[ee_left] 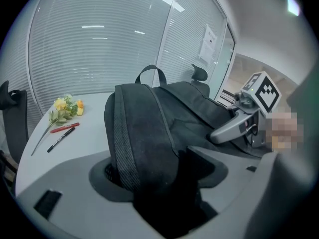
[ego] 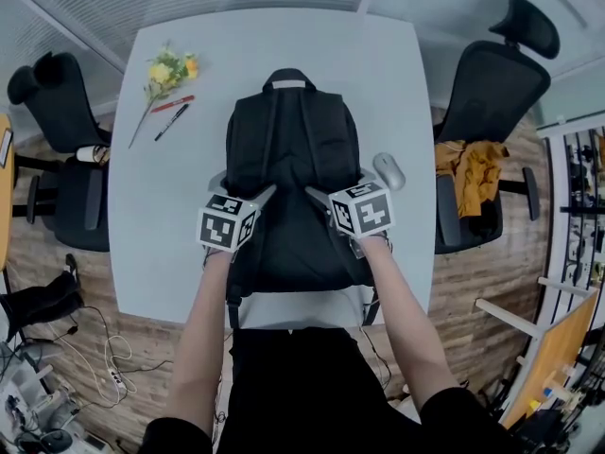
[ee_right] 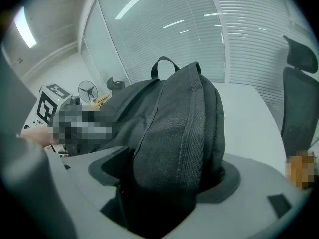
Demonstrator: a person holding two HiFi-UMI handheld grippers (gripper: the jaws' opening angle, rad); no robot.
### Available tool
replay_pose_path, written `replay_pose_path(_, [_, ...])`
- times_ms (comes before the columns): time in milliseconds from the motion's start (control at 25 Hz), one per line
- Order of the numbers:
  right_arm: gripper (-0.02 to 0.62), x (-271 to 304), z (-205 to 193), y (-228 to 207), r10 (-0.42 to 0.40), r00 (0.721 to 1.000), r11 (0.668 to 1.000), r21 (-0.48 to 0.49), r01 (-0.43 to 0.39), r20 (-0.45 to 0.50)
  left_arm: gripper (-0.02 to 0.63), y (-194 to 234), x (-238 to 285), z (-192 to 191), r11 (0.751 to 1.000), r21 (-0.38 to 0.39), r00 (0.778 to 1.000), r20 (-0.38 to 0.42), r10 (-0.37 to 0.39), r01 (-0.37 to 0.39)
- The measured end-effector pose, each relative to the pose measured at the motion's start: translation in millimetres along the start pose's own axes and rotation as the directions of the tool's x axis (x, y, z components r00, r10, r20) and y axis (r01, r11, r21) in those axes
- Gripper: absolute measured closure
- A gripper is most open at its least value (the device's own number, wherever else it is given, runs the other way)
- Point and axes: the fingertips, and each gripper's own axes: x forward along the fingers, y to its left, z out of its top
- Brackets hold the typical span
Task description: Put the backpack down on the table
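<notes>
The black backpack [ego: 293,149] lies flat on the white table [ego: 180,253], straps up and top handle pointing away from me. My left gripper [ego: 248,189] holds its left side near the lower half, and my right gripper [ego: 336,187] holds the right side opposite. In the left gripper view the backpack [ee_left: 149,128] fills the gap of the left gripper [ee_left: 154,176], whose jaws press on its edge. The right gripper view shows the backpack [ee_right: 184,123] clamped the same way in the right gripper [ee_right: 164,176]. The bag's bottom reaches the table's near edge.
Yellow flowers [ego: 167,72], a red pen [ego: 172,104] and a black pen [ego: 172,121] lie at the table's far left. A grey mouse [ego: 388,170] sits just right of the bag. Black office chairs [ego: 57,149] [ego: 492,93] flank the table, the right one with orange cloth [ego: 470,173].
</notes>
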Motion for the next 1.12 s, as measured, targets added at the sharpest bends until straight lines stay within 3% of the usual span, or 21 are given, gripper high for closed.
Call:
replay_pose_path(360, [0.176,25,1,-13,0.018,0.996,0.999,0.045,-0.014,-0.092,0.293,19,25,-5,0.998,-0.064,0.997,-0.073,-0.019,0.015])
replay_pose_path(760, [0.175,39,1,-23,0.031,0.992,0.997,0.067,-0.023,-0.125,0.296,29,37,-6,0.996,-0.091,0.997,-0.082,-0.008,0.001])
replay_pose_path(1120, [0.166,59,-1,-33,0.040,0.985,0.995,0.095,-0.024,-0.169,0.295,44,55,-15,0.986,-0.164,0.993,-0.114,-0.030,0.011])
